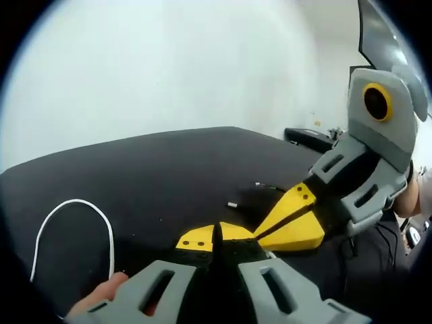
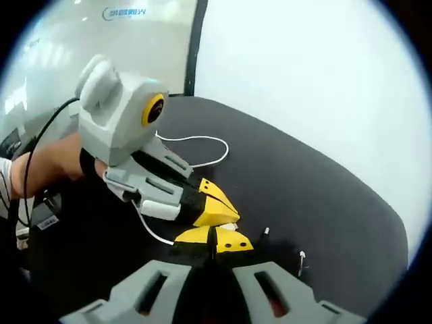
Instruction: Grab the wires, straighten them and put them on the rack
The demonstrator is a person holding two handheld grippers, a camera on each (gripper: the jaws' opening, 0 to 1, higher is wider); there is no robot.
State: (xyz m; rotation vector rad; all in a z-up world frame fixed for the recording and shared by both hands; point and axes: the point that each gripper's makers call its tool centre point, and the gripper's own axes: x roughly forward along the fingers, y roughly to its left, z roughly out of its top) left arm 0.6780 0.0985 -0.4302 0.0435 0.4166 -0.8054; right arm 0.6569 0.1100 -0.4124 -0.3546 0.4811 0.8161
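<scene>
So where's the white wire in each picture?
Left gripper view: the white wire loops on the black table, lower left.
Right gripper view: it curves on the table, upper middle, behind the left claw.
Shared landmark: both yellow-tipped claws meeting, including the right claw.

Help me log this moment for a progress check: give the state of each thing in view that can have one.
left gripper: shut, apparently on the white wire.
right gripper: shut, apparently on the same wire.
white wire: curved loop lying on the table, not straightened.
black wire: lying loose on the table, untouched.
black table: carries both wires.
</scene>
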